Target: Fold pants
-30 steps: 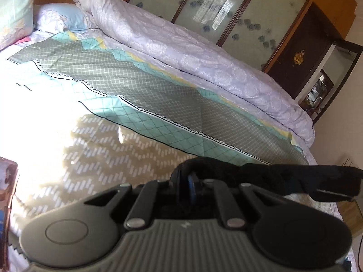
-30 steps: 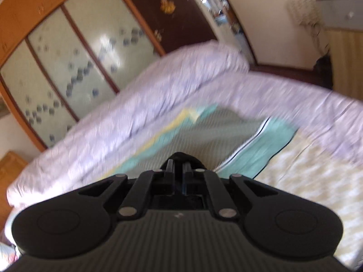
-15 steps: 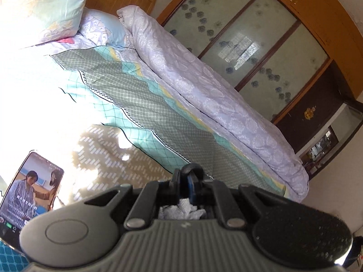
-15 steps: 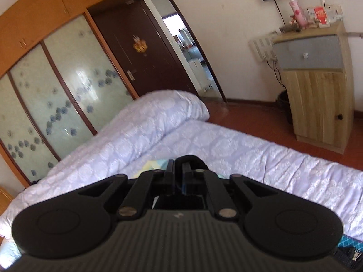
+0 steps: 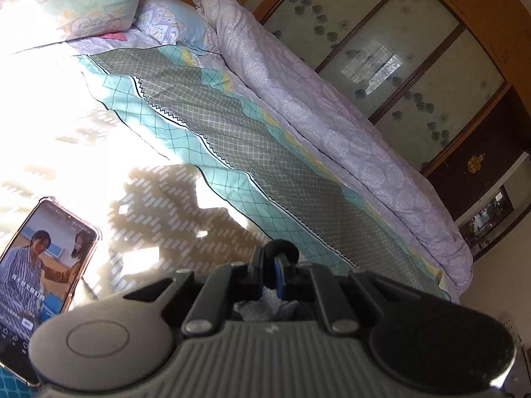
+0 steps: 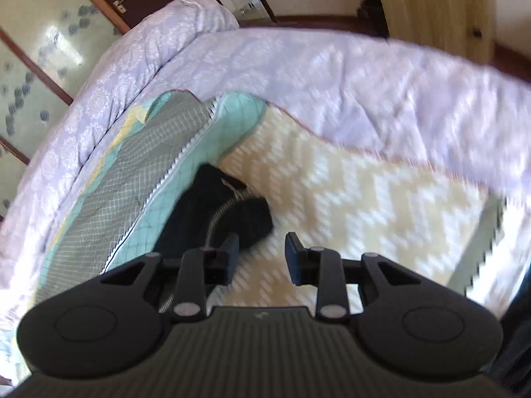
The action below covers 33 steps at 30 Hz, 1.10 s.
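**Dark pants lay bunched on the bed, one claw spread above them**

In the right wrist view the pants (image 6: 215,212) lay as a dark, crumpled heap on the bedspread (image 6: 348,199), straddling the line between its teal check band and its cream zigzag panel. Their long axis ran from the lower left, under the gripper body, up toward the far right. A pale zipper line followed that same diagonal. The nearer end was cut off behind the tool, so the full length could not be judged.

The right gripper (image 6: 262,255) hovered with its jaws spread wide, gripping nothing; its left finger overlapped the heap's edge in the picture, but contact could not be told. The view was motion-blurred.

The left gripper (image 5: 274,267) was clenched, fingers pressed together, a loop of dark material arching over the tips; whether that was cloth of the pants was unclear. Pale crumpled fabric showed beneath the fingers. A phone (image 5: 43,265) with a lit screen lay on the sunlit bedspread to its left, partly cut off by the frame. A lilac quilt (image 5: 332,112) ran rolled along the far side.
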Motion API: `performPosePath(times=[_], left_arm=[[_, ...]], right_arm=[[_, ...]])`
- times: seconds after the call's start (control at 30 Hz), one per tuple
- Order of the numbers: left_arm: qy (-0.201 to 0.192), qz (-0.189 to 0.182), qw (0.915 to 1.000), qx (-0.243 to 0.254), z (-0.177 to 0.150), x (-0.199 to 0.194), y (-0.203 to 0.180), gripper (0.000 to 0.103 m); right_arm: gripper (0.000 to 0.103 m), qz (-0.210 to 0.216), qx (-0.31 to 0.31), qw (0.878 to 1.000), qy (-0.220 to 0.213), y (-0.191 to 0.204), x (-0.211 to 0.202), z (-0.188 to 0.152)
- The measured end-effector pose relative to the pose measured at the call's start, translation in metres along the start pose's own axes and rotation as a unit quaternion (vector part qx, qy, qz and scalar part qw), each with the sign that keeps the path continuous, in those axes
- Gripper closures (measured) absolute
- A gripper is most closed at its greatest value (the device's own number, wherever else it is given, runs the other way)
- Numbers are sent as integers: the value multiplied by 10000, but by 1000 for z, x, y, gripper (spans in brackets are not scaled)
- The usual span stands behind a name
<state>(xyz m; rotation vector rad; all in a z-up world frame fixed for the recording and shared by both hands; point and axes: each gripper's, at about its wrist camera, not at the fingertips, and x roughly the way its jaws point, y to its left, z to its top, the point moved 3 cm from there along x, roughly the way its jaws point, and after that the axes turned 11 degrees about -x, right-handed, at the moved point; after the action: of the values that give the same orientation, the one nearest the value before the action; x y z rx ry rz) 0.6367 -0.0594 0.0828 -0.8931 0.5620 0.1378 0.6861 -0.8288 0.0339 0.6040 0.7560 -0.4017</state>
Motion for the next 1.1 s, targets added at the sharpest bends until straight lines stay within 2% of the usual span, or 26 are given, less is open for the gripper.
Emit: performPosePath(times=[0.1, 0.3, 0.33, 0.37, 0.4, 0.43, 0.53, 0.63, 0.73, 0.8, 0.87, 0.93, 0.97, 1.0, 1.03, 1.07, 1.1], left_arm=[[17, 14, 10000, 9, -1, -2, 0, 97], [-24, 30, 10000, 61, -3, -5, -5, 97], [-37, 40, 10000, 63, -4, -6, -6, 97], [-45, 48, 10000, 64, -4, -7, -7, 97], [-51, 42, 10000, 56, -5, -8, -8, 97], [-54, 4, 10000, 45, -5, -11, -9, 97], [-78, -134, 9999, 74, -4, -19, -11, 97], [-75, -239, 9997, 39, -6, -23, -13, 97], [-76, -328, 9994, -35, -6, -18, -14, 97], [-80, -304, 9994, -116, -6, -12, -13, 97], [-74, -256, 9995, -196, -6, -1, -11, 97], [-82, -80, 9997, -197, -4, 19, -9, 97], [-66, 42, 9998, -195, -4, 31, -8, 97], [-11, 169, 9996, -227, -4, 43, -5, 97], [96, 307, 9990, -311, -5, 58, -1, 97], [188, 374, 9984, -387, -6, 68, 3, 97], [242, 402, 9980, -431, -6, 75, 5, 97]], right_arm=[[69, 246, 328, 9992, 7, -3, 5, -17], [65, 798, 1029, 9914, -140, 17, 36, -22], [68, 784, 1087, 9909, -72, 21, 44, -23], [94, 690, 1084, 9917, -26, 28, 51, -24], [99, 553, 969, 9937, -58, 33, 53, -22], [99, 470, 853, 9952, -110, 39, 49, -21], [99, 442, 427, 9942, -879, 53, 0, -6], [99, 655, 78, 9837, -1670, 65, -66, 20], [99, 717, -49, 9766, -2025, 81, -110, 47], [99, 610, -342, 9750, -2109, 102, -117, 65], [99, 336, -547, 9785, -1960, 123, -98, 80], [93, 188, -680, 9827, -1715, 139, -60, 91], [86, 155, -840, 9849, -1504, 145, -30, 93], [75, 83, -974, 9870, -1276, 147, -5, 93], [71, -191, -976, 9898, -1016, 143, 20, 87], [71, -444, -869, 9912, -897, 135, 34, 80], [71, -435, -694, 9920, -956, 126, 40, 74]])
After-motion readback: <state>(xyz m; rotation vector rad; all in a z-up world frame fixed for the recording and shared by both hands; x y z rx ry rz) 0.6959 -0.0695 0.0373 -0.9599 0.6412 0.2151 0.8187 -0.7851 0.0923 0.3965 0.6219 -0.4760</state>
